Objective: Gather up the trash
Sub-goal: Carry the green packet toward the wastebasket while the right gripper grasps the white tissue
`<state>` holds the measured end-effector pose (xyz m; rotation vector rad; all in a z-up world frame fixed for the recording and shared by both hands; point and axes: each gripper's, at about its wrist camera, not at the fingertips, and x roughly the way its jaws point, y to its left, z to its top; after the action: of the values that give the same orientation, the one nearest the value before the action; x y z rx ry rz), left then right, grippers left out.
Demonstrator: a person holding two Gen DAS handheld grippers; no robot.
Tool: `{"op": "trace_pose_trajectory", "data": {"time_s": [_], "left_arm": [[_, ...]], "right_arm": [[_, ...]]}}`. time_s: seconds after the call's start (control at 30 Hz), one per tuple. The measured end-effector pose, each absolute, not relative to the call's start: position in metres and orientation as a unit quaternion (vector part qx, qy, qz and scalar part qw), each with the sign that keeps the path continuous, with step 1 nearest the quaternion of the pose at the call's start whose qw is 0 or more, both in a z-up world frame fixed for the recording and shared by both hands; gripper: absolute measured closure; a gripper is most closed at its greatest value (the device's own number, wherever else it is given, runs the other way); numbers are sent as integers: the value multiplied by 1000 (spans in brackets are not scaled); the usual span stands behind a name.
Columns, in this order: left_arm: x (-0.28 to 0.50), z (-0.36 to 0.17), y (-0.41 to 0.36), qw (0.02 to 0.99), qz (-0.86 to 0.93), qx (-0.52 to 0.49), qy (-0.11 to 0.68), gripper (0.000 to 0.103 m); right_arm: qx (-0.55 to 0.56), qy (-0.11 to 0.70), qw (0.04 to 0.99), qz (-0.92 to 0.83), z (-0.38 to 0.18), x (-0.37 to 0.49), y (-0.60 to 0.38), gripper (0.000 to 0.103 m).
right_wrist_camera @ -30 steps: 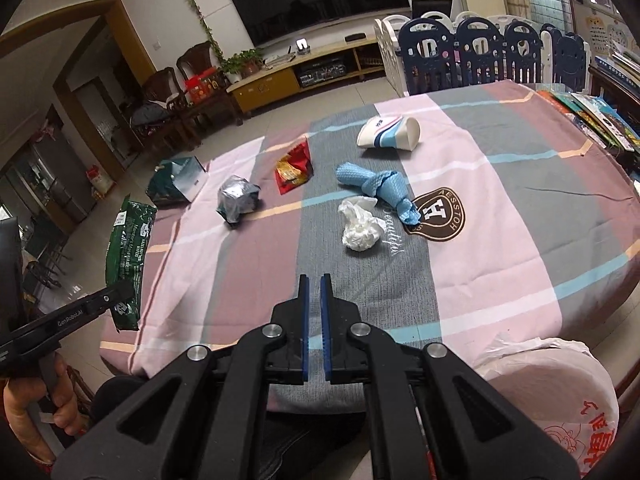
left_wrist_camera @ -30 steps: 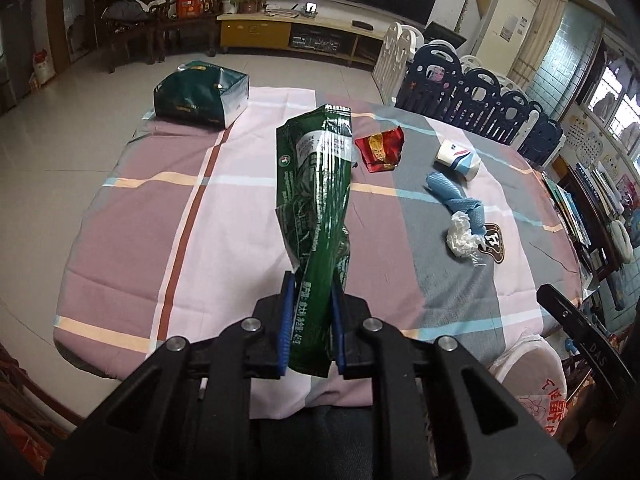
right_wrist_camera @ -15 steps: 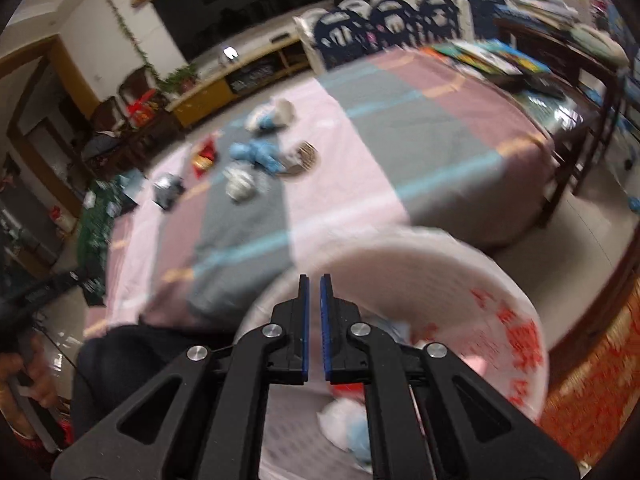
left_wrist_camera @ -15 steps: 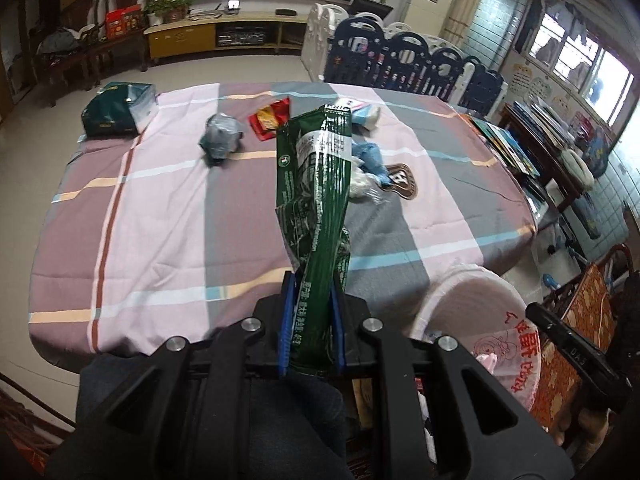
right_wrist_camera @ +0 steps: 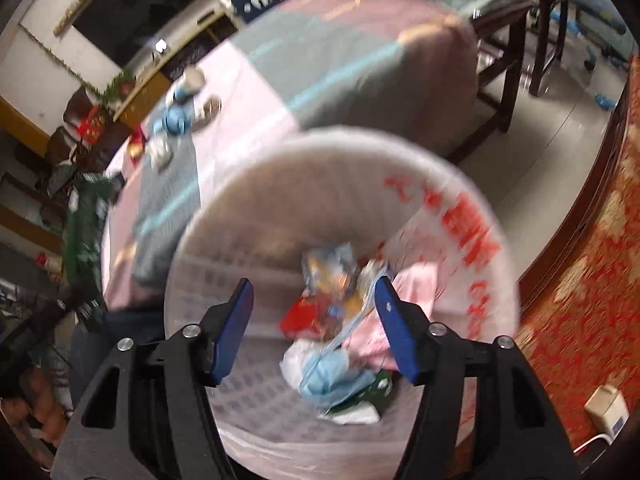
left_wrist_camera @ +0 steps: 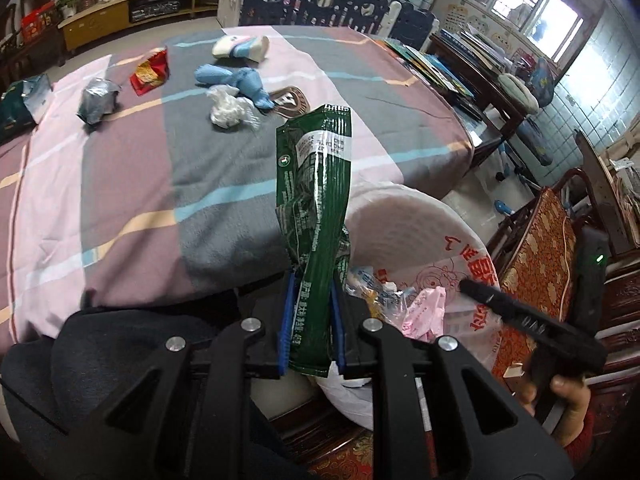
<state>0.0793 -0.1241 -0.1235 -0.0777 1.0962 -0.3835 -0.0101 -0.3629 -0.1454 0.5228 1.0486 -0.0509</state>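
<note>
My left gripper (left_wrist_camera: 311,320) is shut on a long green wrapper (left_wrist_camera: 316,208) and holds it upright at the near edge of the white bag-lined bin (left_wrist_camera: 416,216). My right gripper (right_wrist_camera: 314,320) is open and empty, above the bin (right_wrist_camera: 248,176), which holds several pieces of trash (right_wrist_camera: 332,320). On the table lie a white crumpled tissue (left_wrist_camera: 228,106), a blue cloth wad (left_wrist_camera: 236,80), a red snack bag (left_wrist_camera: 150,72), a silver foil bag (left_wrist_camera: 96,98) and a white-blue cup (left_wrist_camera: 240,46). The right gripper also shows in the left wrist view (left_wrist_camera: 472,288).
The table with a striped cloth (left_wrist_camera: 120,168) is to the left of the bin. A red patterned chair (left_wrist_camera: 536,248) stands right of the bin. A dark green bag (left_wrist_camera: 20,100) sits at the table's far left. My lap is under the left gripper.
My left gripper has swung right with the green wrapper, from over the table to the bin's edge. My right gripper has moved over the bin and opened.
</note>
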Motion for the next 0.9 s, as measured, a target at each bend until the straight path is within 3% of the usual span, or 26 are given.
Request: {"op": "trace_pose_trajectory", "data": {"time_s": [0.23, 0.4, 0.63, 0.9], "left_arm": [[77, -136, -143, 817, -212, -27, 536, 86], [82, -126, -109, 844, -137, -26, 518, 86], [92, -98, -31, 879, -1, -83, 469, 85], [94, -103, 6, 877, 21, -99, 471, 85]], "right_arm": [[279, 453, 845, -49, -131, -20, -391, 37], [282, 453, 845, -34, -127, 2, -384, 37], [178, 438, 877, 80, -106, 129, -272, 37], [41, 493, 866, 77, -152, 268, -151, 38]]}}
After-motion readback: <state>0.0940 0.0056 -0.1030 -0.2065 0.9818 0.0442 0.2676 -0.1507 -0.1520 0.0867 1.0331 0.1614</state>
